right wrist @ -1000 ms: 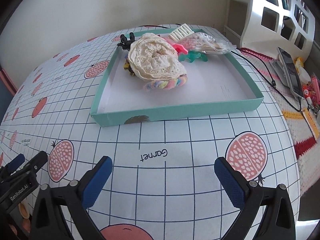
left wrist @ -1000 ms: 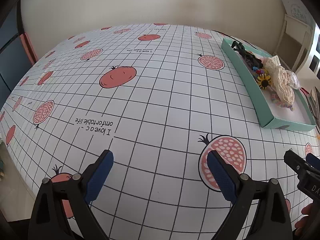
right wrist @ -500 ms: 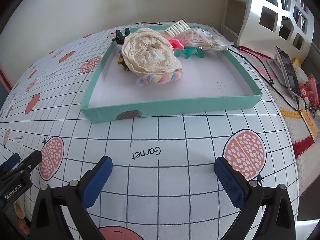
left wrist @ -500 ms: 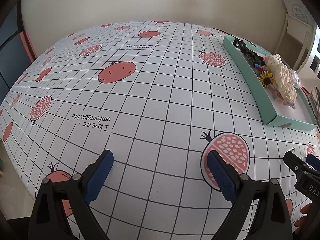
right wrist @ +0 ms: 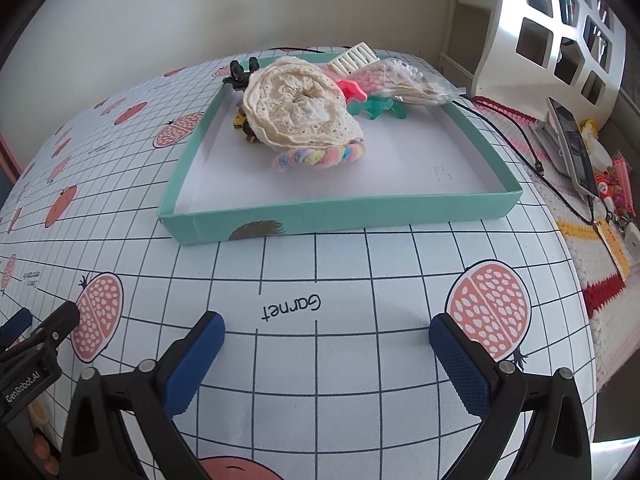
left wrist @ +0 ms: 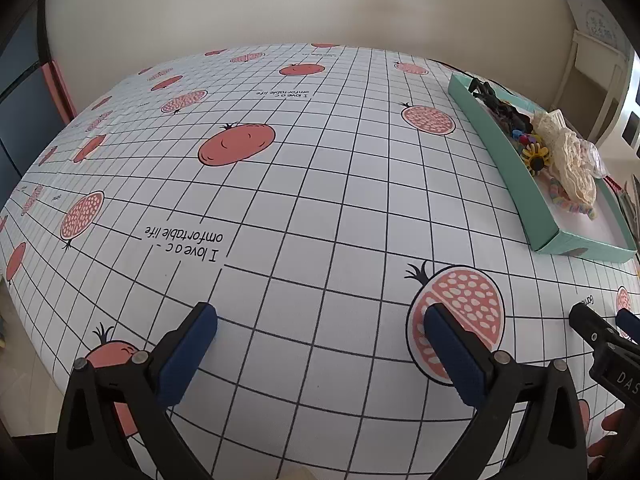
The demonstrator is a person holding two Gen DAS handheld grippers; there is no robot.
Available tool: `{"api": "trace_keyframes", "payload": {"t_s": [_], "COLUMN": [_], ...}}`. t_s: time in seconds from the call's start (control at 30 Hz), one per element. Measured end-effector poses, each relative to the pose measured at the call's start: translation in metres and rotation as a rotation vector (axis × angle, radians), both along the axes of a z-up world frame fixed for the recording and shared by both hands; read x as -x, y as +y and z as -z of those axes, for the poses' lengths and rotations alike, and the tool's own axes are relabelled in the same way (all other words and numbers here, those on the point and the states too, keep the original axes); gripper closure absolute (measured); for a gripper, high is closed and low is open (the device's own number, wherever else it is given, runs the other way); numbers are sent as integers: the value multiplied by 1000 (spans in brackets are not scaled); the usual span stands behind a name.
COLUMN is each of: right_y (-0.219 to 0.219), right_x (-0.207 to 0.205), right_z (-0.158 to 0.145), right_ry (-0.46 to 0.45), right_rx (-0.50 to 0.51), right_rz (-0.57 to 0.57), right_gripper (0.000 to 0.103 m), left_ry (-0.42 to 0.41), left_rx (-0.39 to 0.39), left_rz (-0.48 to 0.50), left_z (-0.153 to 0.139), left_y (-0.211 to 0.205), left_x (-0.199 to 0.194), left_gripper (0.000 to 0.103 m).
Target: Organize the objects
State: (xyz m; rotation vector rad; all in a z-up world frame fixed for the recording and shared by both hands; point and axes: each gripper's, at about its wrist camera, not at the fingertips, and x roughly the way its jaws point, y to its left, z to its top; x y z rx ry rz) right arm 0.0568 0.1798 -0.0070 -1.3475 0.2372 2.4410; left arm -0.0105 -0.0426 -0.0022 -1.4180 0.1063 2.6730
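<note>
A shallow teal tray (right wrist: 372, 210) lies ahead of my right gripper (right wrist: 326, 334), which is open and empty over the tablecloth. In the tray's far half sit a cream lace scrunchie (right wrist: 298, 110), a pastel scrunchie (right wrist: 316, 158), black hair clips (right wrist: 240, 72), a white comb (right wrist: 354, 56), pink and green clips (right wrist: 374, 106) and a bag of cotton swabs (right wrist: 404, 78). My left gripper (left wrist: 320, 330) is open and empty, far left of the same tray (left wrist: 508, 168). The other gripper's tip shows at each view's edge.
The table wears a white grid cloth (left wrist: 300, 184) with red fruit prints. A white cut-out shelf (right wrist: 560, 20) stands right of the tray. A phone (right wrist: 572, 140), cable and small items lie on a knitted mat (right wrist: 600, 272) at the right.
Both grippers have shifted slightly; in the right wrist view the tray slid right and a little closer. Both stay open and nothing was picked up.
</note>
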Motion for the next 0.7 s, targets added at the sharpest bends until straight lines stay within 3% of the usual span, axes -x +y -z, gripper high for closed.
{"api": "trace_keyframes", "payload": {"t_s": [0.7], "right_y": [-2], "right_x": [2], "right_z": [0], "right_ry": [14], "right_rx": [-6], "right_rz": [19], "right_gripper": [0], "left_ry": [26], "left_rx": [-8], "left_rz": [-18], "left_z": [-1], "left_y": [1], "left_x": [-3], "left_gripper": [0]}}
